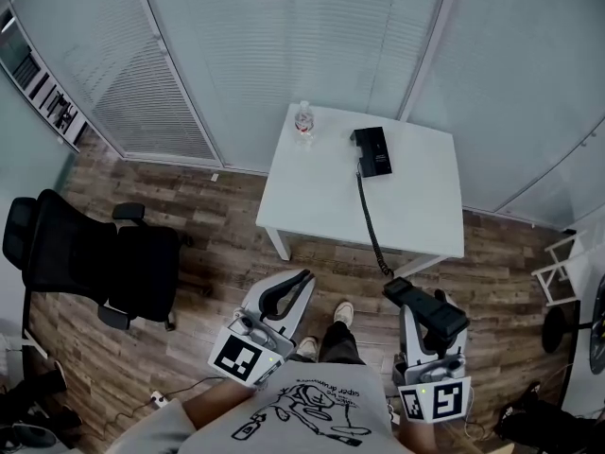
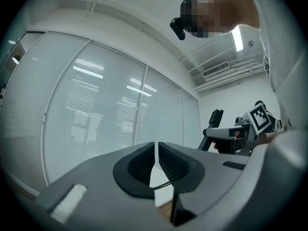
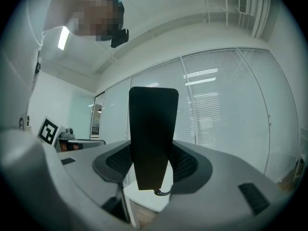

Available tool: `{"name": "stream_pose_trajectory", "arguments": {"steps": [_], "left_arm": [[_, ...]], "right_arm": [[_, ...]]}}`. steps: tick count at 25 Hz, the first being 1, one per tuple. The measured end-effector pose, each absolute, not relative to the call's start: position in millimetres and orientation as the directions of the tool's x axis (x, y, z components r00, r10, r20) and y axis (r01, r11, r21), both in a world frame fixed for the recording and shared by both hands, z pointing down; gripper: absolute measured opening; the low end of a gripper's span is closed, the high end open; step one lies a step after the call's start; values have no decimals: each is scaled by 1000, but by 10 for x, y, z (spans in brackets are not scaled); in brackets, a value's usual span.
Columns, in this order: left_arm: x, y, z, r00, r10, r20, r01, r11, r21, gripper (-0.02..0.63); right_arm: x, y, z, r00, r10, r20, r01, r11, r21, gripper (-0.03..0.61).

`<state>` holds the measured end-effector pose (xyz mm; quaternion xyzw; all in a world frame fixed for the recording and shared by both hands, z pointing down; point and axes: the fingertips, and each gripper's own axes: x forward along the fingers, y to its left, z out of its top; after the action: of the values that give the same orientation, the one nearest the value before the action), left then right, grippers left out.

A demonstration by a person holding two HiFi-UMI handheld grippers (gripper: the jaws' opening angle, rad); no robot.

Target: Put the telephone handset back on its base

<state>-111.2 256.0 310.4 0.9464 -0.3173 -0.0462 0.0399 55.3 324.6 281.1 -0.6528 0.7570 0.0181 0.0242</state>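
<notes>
Handset (image 1: 437, 316) is sitting clamped in your right gripper (image 1: 418, 310), low in the head view, well apart from its base (image 1: 372, 149) on the white counter (image 1: 425, 216). The coiled cord (image 1: 371, 218) is running from the base down to it. A clear bottle (image 1: 303, 119) is standing upright near the counter's far-left corner, its contents too small to tell. Your left gripper (image 1: 299, 280) is hanging empty. In the left gripper view, you are keeping those jaws clenched together on nothing. In the right gripper view, your jaws are grasping the dark handset, which is standing upright between them.
</notes>
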Motion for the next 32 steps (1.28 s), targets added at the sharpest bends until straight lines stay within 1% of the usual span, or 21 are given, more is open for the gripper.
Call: {"name": "stream_pose_trajectory", "arguments": {"steps": [7, 14, 25, 32], "left_arm": [[-732, 2141, 3041, 795, -603, -63, -600, -797, 68, 21], [-353, 1825, 2980, 784, -619, -51, -616, -785, 69, 21], [309, 1322, 3014, 769, -639, -30, -634, -767, 97, 21], [547, 1095, 3142, 746, -666, -5, -660, -739, 135, 21]], "right_arm": [[919, 2851, 2832, -163, -985, -63, -986, 165, -28, 215], [1305, 2500, 2827, -196, -979, -62, -979, 199, -42, 215], [1964, 1977, 2872, -237, -970, -49, -969, 240, -63, 215], [2205, 1704, 2970, -267, -963, -33, -960, 269, -77, 215]]}}
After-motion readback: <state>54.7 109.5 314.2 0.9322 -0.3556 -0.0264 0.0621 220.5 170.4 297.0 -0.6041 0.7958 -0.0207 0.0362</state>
